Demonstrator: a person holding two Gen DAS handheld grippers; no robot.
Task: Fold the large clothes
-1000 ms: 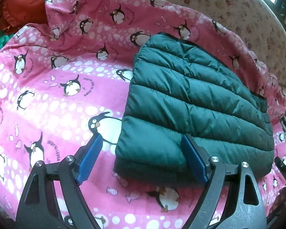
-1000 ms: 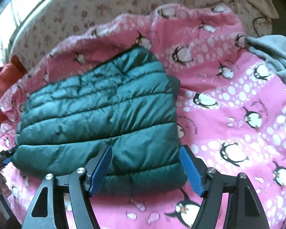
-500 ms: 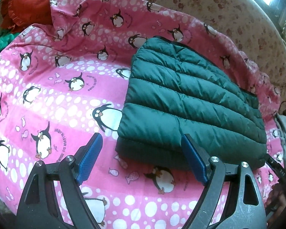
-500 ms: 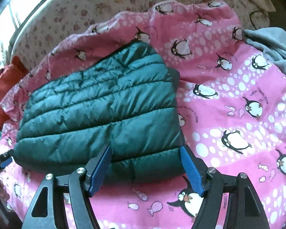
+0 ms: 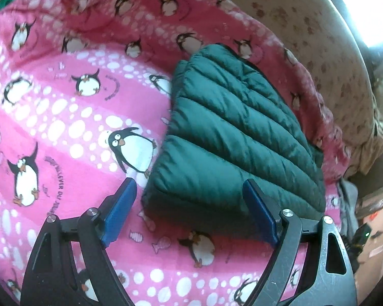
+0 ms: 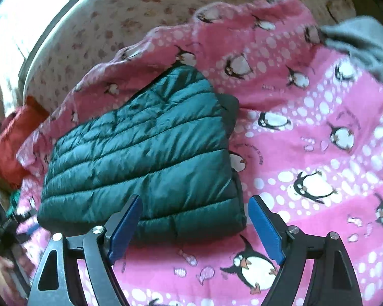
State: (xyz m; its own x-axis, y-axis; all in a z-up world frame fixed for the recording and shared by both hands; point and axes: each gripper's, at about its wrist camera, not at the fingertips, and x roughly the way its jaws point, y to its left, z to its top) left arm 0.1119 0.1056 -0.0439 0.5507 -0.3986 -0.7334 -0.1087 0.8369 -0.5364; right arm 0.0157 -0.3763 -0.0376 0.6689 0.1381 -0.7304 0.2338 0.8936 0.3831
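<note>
Both claws are spread wide and hold nothing: the left claw (image 5: 189, 211) hangs above the near left corner of the folded green puffer jacket (image 5: 232, 140), and the right claw (image 6: 194, 221) above its near right corner. The jacket lies as a thick quilted packet on the pink penguin blanket (image 5: 63, 117) that covers the bed, with a darker inner layer peeking out along its right edge in the right wrist view.

As I judge it, the main risk is springback. The padded layers are puffy and slick, so with nothing pressing on them the top layer could slide or lift and the packet could open. A careless pass of either claw could also catch the near hem and drag the fold crooked, or bunch the loose blanket beneath.

How many layers sit under the top panel cannot be seen, and neither sleeves nor zipper show. Motion blur softens both views. A grey garment (image 6: 357, 43) and a red cloth (image 6: 15, 137) are cut off at the frame edges, and the clutter at the left view's far right is unreadable.
</note>
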